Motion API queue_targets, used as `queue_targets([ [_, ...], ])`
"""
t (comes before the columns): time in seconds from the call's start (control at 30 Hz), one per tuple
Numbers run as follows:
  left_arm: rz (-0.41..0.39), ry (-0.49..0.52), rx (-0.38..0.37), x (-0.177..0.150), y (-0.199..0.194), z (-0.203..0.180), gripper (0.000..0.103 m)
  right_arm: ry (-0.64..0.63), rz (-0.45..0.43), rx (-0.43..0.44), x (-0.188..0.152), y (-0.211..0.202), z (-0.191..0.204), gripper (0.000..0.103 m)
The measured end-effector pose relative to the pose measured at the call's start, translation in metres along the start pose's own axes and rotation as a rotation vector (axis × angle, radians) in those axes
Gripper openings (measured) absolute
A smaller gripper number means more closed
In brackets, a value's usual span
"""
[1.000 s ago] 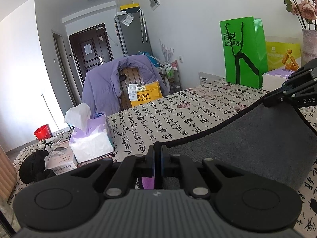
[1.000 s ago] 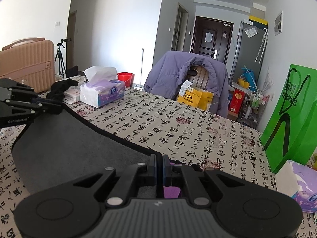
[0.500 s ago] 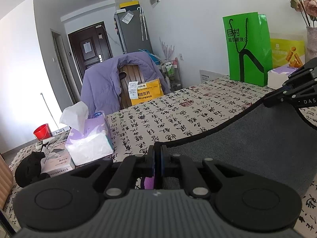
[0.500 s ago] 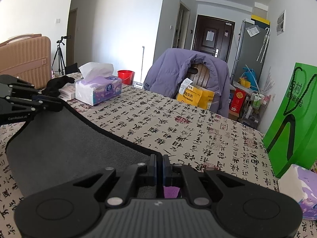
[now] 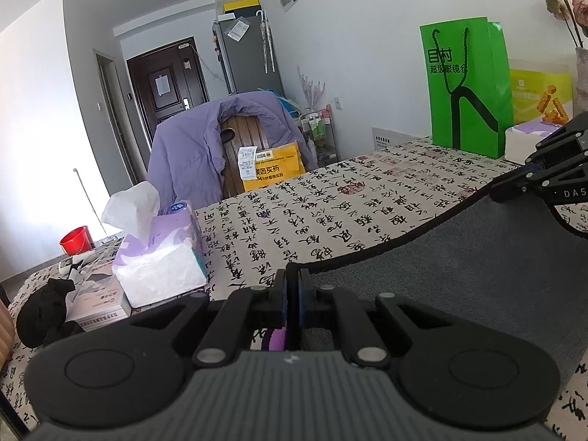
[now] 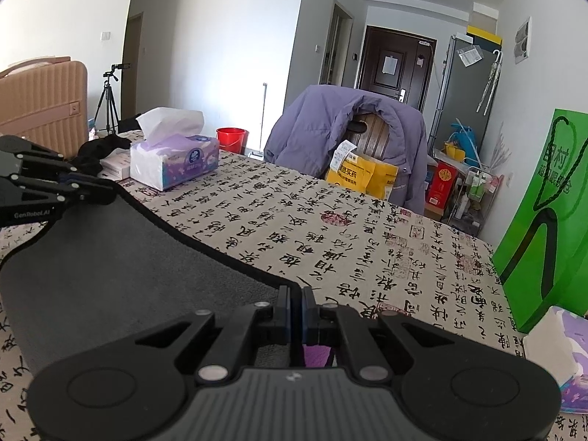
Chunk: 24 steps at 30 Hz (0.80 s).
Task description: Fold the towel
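Observation:
A dark grey towel point(image 5: 470, 261) with a black hem hangs stretched between my two grippers above the table with the calligraphy-print cloth point(image 5: 330, 198). My left gripper point(image 5: 293, 275) is shut on the towel's left corner. My right gripper point(image 6: 295, 294) is shut on the towel's point(image 6: 110, 257) right corner. Each gripper shows in the other's view: the right one point(image 5: 514, 191) at the right edge, the left one point(image 6: 92, 189) at the left edge. The towel's lower part is hidden below the gripper bodies.
A purple tissue box point(image 5: 158, 253) and a black cloth point(image 5: 44, 312) lie at the table's left. A green paper bag point(image 5: 466, 88) and another tissue pack point(image 6: 551, 345) stand at the right. A chair with a purple jacket point(image 5: 205, 147) stands beyond the far edge.
Both grippers have moved forward over the table with the towel still held; the tissue box and green bag look closer. The towel stays stretched between them.

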<state>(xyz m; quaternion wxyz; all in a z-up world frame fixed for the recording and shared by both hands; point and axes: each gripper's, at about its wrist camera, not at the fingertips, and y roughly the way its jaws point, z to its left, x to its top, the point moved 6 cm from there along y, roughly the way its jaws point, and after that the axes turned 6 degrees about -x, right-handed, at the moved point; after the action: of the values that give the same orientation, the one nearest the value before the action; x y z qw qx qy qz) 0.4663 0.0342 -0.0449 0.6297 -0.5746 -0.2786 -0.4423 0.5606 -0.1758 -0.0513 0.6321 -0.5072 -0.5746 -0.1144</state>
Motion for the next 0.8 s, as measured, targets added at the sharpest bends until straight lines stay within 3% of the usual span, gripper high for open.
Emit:
queue_targets([
  [0.8, 0.005, 0.001, -0.015, -0.005, 0.018, 0.005, 0.006, 0.007, -0.023, 0.022, -0.002, 0.017, -0.005, 0.005],
])
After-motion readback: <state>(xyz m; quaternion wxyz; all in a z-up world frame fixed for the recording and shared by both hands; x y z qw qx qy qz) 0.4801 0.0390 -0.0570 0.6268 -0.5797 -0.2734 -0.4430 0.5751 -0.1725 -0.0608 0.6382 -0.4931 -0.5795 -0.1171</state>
